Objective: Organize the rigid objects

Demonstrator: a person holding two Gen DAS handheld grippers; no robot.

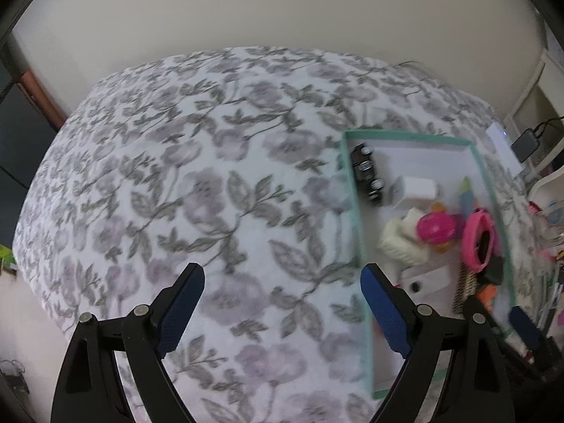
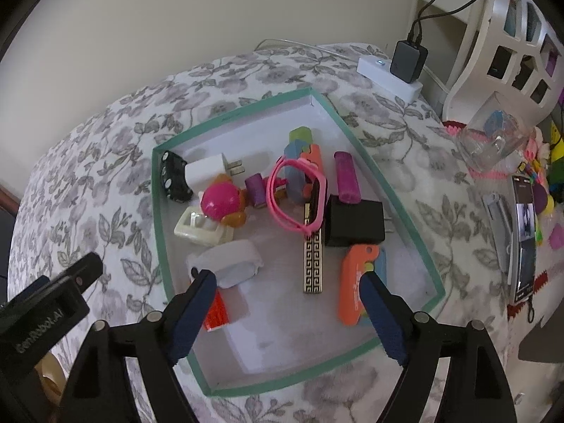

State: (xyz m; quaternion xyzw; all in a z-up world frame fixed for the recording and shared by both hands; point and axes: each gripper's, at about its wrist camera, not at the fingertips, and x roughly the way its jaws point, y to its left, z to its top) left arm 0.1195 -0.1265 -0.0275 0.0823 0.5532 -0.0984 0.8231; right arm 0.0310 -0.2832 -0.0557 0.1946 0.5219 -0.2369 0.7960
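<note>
The green-rimmed tray sits on the floral bedspread and already holds what look to be all the loose items: a black toy car in the far left corner, a white charger, a pink ball toy, a pink band, a black cube, a gold patterned bar and an orange folding piece. The right gripper hangs over the near end of the tray with its jaws spread wide and nothing between them. The left gripper is likewise wide open and empty, over bare bedspread just left of the tray's edge. No stray object shows on the cloth around the tray, so the collecting step seems finished, with both tools let go of whatever they carried; the left view is blurred, though, so a small piece on the cloth could escape notice. If more tidying is wanted, the next move calls for picking one clear target, such as the orange folding piece nearest the right jaws, and coming down with the pads either side of its narrow width without nudging the bar beside it.
</note>
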